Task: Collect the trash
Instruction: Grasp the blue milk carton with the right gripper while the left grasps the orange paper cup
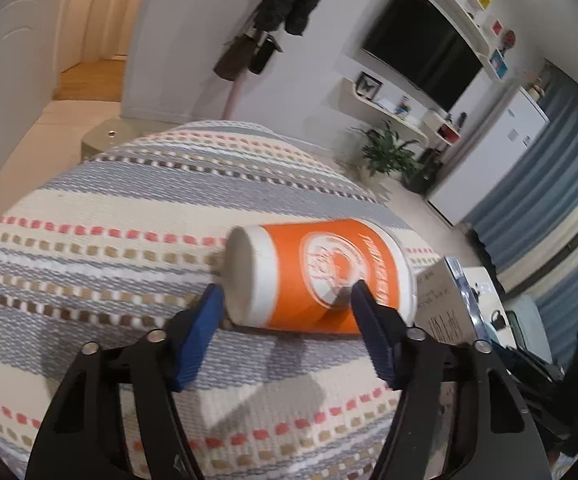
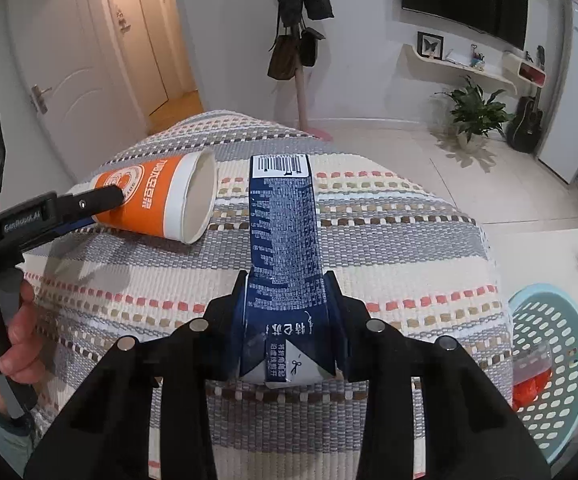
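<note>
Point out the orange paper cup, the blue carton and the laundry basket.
orange paper cup [image 1: 329,276], left wrist view, on its printed side.
blue carton [image 2: 285,232], right wrist view, on its top face.
laundry basket [image 2: 545,320], right wrist view, on its perforated wall.

The surface [image 2: 369,240] is covered by a woven cloth [image 1: 129,200] in grey, cream and white bands with rows of small coral, tan and brown squares. An orange and white paper cup [image 2: 157,200] lies on its side on the cloth, open mouth toward the carton. Just beside it lies a dark blue carton [image 2: 285,232], lengthwise, barcode end farthest from the right wrist camera. Cup and carton are apart, not touching.
</note>
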A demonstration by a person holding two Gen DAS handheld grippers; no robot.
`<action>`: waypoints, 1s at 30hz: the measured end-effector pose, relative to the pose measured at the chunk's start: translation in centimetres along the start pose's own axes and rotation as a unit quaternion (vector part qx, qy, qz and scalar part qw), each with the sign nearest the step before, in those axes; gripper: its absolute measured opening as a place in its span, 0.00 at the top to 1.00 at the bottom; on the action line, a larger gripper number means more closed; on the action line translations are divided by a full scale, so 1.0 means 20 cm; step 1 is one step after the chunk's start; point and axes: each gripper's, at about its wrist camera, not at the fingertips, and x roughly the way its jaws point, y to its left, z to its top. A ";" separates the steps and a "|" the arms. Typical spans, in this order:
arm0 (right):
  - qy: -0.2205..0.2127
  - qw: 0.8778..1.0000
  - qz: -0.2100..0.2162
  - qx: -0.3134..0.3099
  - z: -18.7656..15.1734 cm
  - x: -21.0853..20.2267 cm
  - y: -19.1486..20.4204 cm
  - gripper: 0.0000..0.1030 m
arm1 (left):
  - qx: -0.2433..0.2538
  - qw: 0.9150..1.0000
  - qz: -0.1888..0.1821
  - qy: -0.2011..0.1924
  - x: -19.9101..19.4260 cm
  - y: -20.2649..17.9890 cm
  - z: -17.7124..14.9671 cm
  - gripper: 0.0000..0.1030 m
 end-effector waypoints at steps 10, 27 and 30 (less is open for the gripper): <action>0.003 0.998 0.040 0.054 -0.06 -0.09 -0.17 0.68 | 0.039 0.997 -0.066 0.016 -0.12 -0.22 -0.24 0.52; -0.020 0.998 -0.012 0.055 -0.12 -0.26 -0.31 0.68 | 0.101 0.995 -0.016 -0.013 -0.20 -0.49 -0.32 0.18; -0.018 0.998 -0.023 0.049 -0.13 -0.26 -0.30 0.68 | 0.098 0.995 0.026 0.011 -0.07 -0.47 -0.25 0.18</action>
